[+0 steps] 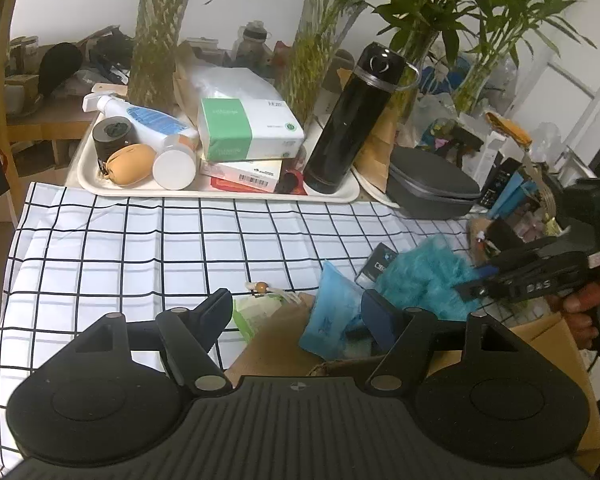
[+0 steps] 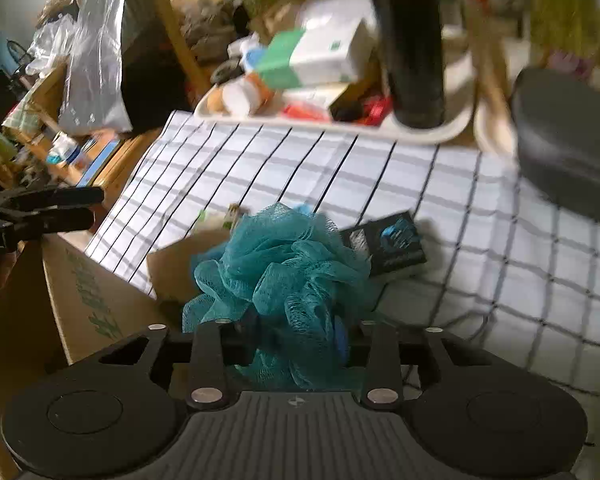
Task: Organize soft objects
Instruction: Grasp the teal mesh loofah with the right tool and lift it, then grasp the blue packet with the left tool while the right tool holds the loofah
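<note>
A teal mesh bath sponge (image 2: 284, 264) bulges up between my right gripper's jaws; my right gripper (image 2: 292, 332) is shut on it, just over the far corner of an open cardboard box (image 2: 80, 280). The left wrist view shows the same sponge (image 1: 424, 272) with my right gripper (image 1: 476, 284) reaching in from the right, a hand behind it. My left gripper (image 1: 300, 312) stands open above the box (image 1: 276, 344). A light blue soft pack (image 1: 332, 312) and a green-and-white pack (image 1: 256, 314) lie below its fingers, untouched.
A black-and-blue packet (image 1: 378, 264) lies on the checked cloth (image 1: 140, 240) beside the sponge. Behind stands a white tray (image 1: 220, 194) with a black flask (image 1: 352, 120), boxes and bottles. A grey case (image 1: 432, 184) sits right of it. Vases with plants line the back.
</note>
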A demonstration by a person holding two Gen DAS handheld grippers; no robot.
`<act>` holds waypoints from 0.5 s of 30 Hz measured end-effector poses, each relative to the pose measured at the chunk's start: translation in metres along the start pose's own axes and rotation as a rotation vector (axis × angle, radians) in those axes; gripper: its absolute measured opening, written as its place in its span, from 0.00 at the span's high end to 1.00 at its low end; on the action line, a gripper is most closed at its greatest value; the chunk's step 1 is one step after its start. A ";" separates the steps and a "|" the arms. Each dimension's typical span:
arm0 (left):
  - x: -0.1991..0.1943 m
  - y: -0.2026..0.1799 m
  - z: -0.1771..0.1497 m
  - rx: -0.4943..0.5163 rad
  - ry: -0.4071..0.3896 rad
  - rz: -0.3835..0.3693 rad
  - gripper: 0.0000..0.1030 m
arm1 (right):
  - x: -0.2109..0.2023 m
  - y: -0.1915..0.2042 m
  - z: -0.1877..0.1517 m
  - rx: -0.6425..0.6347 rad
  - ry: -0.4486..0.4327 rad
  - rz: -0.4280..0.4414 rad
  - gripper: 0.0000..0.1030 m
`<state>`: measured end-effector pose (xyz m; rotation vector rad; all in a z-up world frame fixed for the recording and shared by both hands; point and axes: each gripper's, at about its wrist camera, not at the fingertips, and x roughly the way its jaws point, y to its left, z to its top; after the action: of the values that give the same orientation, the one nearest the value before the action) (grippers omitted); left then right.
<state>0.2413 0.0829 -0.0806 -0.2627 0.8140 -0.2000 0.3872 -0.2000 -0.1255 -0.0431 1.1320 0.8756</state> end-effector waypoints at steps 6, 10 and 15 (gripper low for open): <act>-0.007 0.009 0.002 -0.026 -0.022 -0.010 0.32 | -0.044 0.013 -0.003 -0.013 -0.154 -0.112 0.69; -0.003 0.023 0.007 -0.043 -0.023 0.007 0.32 | -0.067 0.018 -0.007 0.006 -0.247 -0.174 0.71; 0.012 0.045 0.019 -0.105 0.001 -0.008 0.32 | -0.087 0.026 -0.014 0.014 -0.329 -0.246 0.75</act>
<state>0.2671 0.1255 -0.0904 -0.3652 0.8254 -0.1649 0.3479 -0.2396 -0.0528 -0.0250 0.8045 0.6276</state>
